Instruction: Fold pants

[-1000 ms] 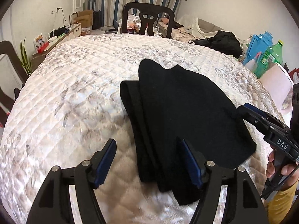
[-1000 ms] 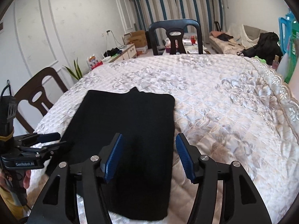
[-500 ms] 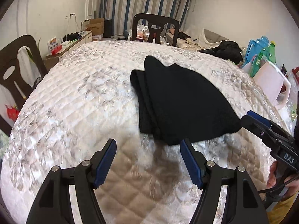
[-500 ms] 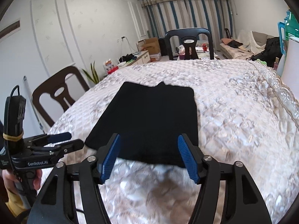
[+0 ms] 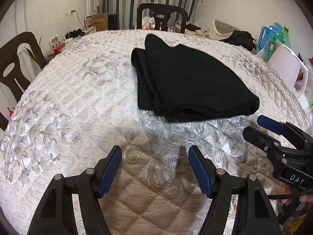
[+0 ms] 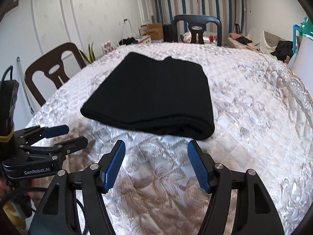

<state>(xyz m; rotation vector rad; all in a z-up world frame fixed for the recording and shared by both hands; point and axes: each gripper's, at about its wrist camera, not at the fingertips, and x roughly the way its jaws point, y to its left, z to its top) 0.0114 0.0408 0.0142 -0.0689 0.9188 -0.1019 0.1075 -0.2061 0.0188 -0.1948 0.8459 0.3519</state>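
Black pants (image 5: 187, 82) lie folded compact on quilted table (image 5: 78, 101) (looks finished). Left gripper (image 5: 154, 168), right gripper (image 6: 156, 162) near pants' front fold, jaws wide, empty.

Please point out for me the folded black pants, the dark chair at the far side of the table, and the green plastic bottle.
Folded black pants (image 6: 148, 96): right wrist view, middle of the top layer.
Dark chair at the far side (image 6: 196, 20): right wrist view, top rail of the backrest.
Green plastic bottle (image 5: 281, 39): left wrist view, upper body below the cap.
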